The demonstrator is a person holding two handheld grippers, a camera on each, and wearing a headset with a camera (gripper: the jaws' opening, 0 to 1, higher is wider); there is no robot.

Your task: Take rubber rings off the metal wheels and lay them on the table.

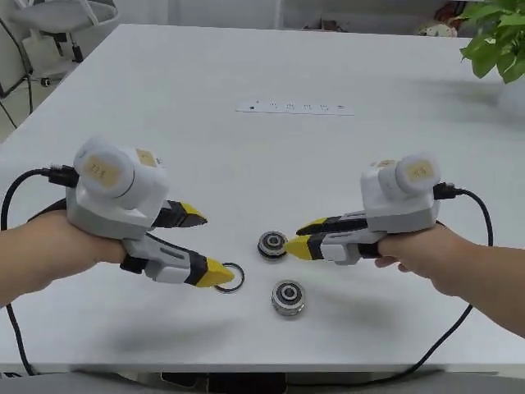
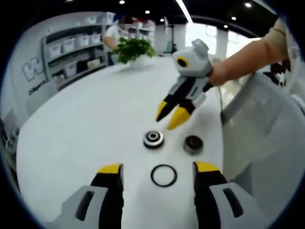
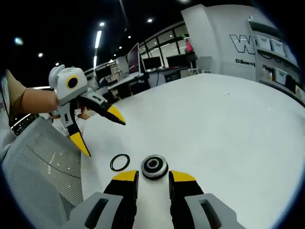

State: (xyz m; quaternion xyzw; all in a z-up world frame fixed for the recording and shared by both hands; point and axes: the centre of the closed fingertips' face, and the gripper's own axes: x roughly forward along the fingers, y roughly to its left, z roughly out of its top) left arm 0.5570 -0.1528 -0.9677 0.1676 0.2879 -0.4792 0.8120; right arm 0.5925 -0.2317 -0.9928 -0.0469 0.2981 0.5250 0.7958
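Left gripper (image 1: pixel 209 246): hanging spread wide, left of the metal wheel (image 1: pixel 272 244).
Right gripper (image 1: pixel 302 236): pointing at that wheel, jaws narrowly parted; should be pinching rubber only.

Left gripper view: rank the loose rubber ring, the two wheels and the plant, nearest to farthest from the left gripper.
1. Rubber ring, flat on the table just ahead of the jaws.
2. Silver wheel and dark wheel, just beyond; too close to call.
3. Plant, far table edge.
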